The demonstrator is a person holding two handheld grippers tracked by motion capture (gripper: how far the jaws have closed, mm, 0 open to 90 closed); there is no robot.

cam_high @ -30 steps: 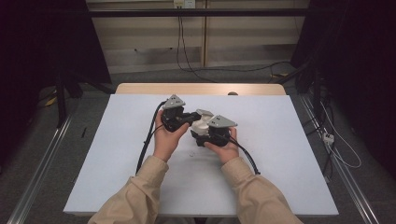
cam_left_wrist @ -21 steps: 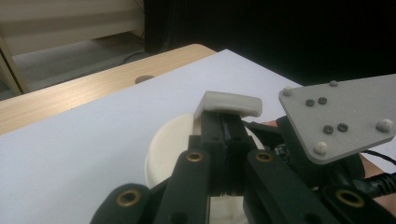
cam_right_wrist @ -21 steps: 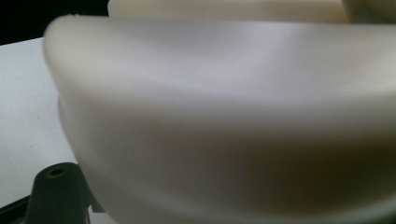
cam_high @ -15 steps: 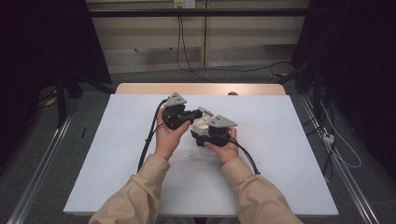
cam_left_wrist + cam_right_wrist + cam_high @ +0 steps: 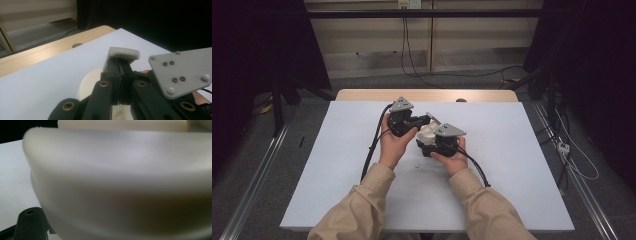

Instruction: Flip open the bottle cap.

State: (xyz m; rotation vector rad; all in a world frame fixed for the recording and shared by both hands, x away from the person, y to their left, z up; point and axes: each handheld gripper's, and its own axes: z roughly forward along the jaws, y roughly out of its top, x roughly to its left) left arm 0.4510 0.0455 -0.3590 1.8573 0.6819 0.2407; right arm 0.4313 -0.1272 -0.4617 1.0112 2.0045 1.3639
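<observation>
Grippers are meeting over the middle of the white table point(image 5: 337, 165), both working one cream-white plastic piece point(image 5: 428, 131) held up between them. Left gripper point(image 5: 121, 65) is clamping a flat tab point(image 5: 124, 53) at the top edge of that piece; its jaws are pinched tight on it with almost no gap, as seen in the left gripper view. Right gripper point(image 5: 432, 145) is sitting just right of the left one, its grey plate point(image 5: 182, 71) beside the left jaws. Its own camera is pressed up against the piece's rounded wall point(image 5: 120, 182), too close and blurred to show the pads; jaws read as clenched, judging by how the piece is staying propped off the table, likely on its lower edge. Both hands are keeping steady. Progress judgement: pickup and two-handed grip are done; what is left looks like pulling, opening or separating the piece, not yet visibly begun. Exact part shape is hard to tell.
</observation>
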